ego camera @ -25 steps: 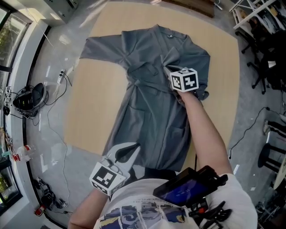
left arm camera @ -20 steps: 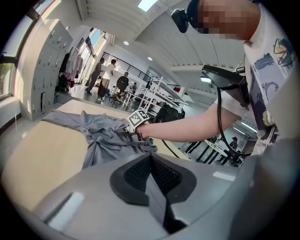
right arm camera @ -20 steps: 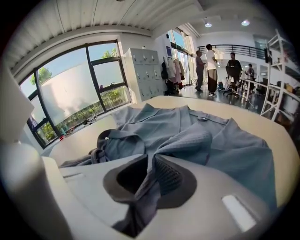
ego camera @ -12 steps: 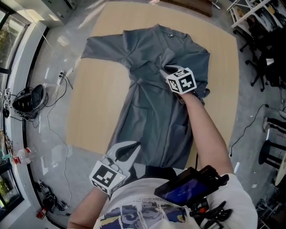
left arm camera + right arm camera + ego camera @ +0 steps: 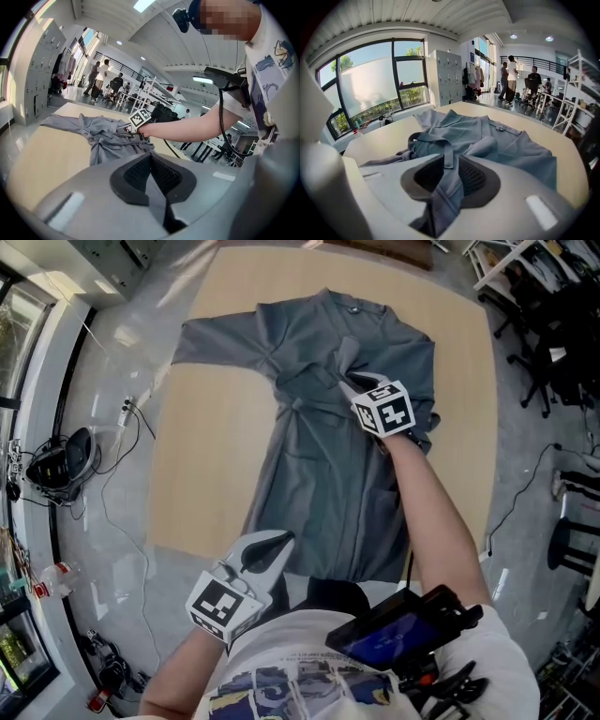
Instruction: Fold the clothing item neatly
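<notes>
A grey long-sleeved garment (image 5: 319,465) lies spread on the light wooden table (image 5: 202,456), its left sleeve stretched out to the far left. My right gripper (image 5: 356,386) rests on its bunched middle, where the right sleeve is folded in. Its jaws are opening, and a strip of the grey fabric (image 5: 449,154) still lies between the pads without being pinched. The rest of the garment (image 5: 501,140) spreads out beyond the right gripper (image 5: 451,165). My left gripper (image 5: 270,547) is shut and empty, held off the table's near edge by my body. From the left gripper (image 5: 151,158) I see the garment (image 5: 101,133) ahead.
A dark bag and cables (image 5: 66,448) lie on the floor to the left. Chairs and racks (image 5: 553,352) stand at the right. A black device (image 5: 403,634) hangs at my chest. People (image 5: 511,75) stand far back in the room, by lockers (image 5: 450,75).
The right gripper has nudged a little toward the far side over the bunched sleeve, and its jaws have parted. The left gripper has stayed put.
</notes>
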`<act>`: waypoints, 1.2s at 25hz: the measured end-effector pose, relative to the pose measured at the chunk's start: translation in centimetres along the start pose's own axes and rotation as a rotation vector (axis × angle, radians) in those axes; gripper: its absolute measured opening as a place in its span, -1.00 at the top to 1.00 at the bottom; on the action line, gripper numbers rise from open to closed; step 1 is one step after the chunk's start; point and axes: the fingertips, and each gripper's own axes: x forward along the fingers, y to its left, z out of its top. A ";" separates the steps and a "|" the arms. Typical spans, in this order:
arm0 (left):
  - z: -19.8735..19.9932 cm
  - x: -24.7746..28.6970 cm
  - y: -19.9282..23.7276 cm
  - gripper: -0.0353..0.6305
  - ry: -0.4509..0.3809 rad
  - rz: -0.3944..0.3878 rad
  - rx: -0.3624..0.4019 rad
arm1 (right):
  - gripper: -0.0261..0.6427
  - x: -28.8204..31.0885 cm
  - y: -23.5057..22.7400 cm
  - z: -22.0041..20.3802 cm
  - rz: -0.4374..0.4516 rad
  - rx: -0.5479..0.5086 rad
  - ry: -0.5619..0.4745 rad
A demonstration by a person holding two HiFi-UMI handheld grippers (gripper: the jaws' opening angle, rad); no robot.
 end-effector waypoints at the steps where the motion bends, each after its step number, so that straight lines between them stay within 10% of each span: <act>1: 0.2 -0.2 0.1 0.87 -0.002 -0.004 0.006 | 0.67 -0.5 0.0 0.0 -0.008 0.008 -0.004; 16: 1.3 -5.7 5.5 0.87 -0.048 0.007 0.098 | 0.67 -10.2 5.1 -1.3 -0.133 0.165 -0.096; 30: 3.7 -4.8 17.4 0.68 -0.093 0.179 -0.057 | 0.67 -14.5 11.1 -3.9 -0.116 0.264 -0.143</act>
